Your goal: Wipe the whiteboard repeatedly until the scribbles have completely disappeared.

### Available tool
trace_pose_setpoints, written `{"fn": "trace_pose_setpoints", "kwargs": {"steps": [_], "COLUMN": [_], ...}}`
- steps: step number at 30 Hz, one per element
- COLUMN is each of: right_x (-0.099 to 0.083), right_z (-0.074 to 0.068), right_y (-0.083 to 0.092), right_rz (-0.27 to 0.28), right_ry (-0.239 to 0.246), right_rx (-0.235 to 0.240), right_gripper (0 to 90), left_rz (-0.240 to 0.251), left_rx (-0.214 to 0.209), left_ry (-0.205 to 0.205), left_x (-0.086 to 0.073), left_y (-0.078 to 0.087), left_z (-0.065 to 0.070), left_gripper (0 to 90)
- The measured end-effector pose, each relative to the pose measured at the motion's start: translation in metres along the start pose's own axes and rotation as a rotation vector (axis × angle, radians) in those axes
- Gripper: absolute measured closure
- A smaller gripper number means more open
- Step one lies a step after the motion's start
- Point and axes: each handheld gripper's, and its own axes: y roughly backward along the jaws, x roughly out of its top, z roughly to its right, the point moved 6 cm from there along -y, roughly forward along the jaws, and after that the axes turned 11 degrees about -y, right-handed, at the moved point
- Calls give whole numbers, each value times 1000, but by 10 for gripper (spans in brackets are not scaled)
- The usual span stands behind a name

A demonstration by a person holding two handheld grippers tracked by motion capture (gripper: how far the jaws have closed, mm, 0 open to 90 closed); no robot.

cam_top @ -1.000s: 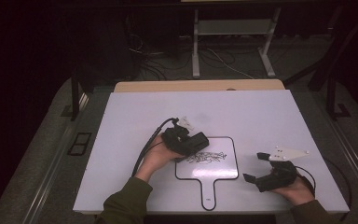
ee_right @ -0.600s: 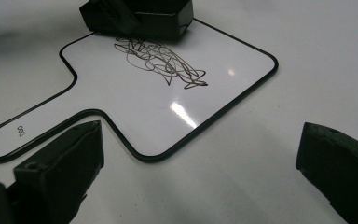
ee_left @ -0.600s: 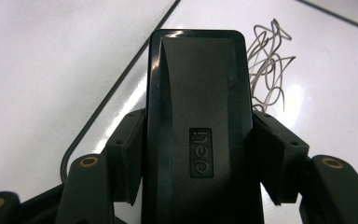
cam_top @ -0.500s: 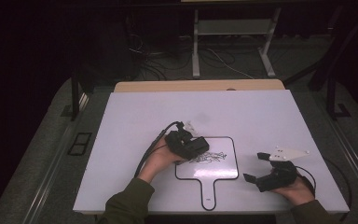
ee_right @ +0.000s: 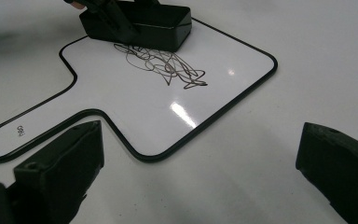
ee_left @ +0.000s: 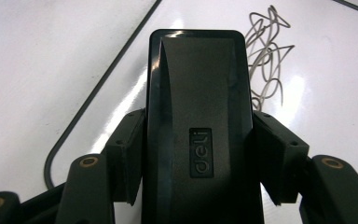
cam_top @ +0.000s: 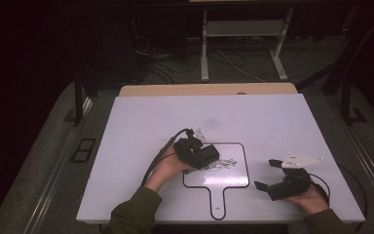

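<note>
In the left gripper view the black whiteboard eraser point(ee_left: 198, 126) runs off the bottom edge, and it hides the start of the scribble point(ee_left: 265, 56) at upper right. The left gripper point(cam_top: 197, 152), just left of centre in the high view, is clamped on the eraser's sides and holds it on the upper left corner of the paddle-shaped whiteboard point(cam_top: 233, 175). The right gripper point(cam_top: 268, 175), at lower right, rests beside the board's right edge with jaws spread wide and nothing between them.

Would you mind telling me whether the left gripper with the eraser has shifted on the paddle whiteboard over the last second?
Yes, slightly: the left gripper with the eraser has slid toward the person and right, further onto the whiteboard, judged against its black border.
</note>
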Motion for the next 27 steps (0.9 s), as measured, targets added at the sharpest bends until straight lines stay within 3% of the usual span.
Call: {"fn": "trace_pose_setpoints", "kwargs": {"steps": [11,19,27], "right_x": [0,0,0], "right_z": [0,0,0], "right_y": [0,0,1], "right_rz": [0,0,2], "right_ry": [-2,-3,-3], "right_rx": [0,-1,1], "right_gripper": [0,0,0], "left_rz": [3,-9,-11], "left_rx": [-24,-61,-37], "left_ry": [-40,-102,-78], "left_x": [8,15,11], "left_y": [-4,-7,-5], "left_z": [16,31,22], "left_gripper": [390,390,390]}}
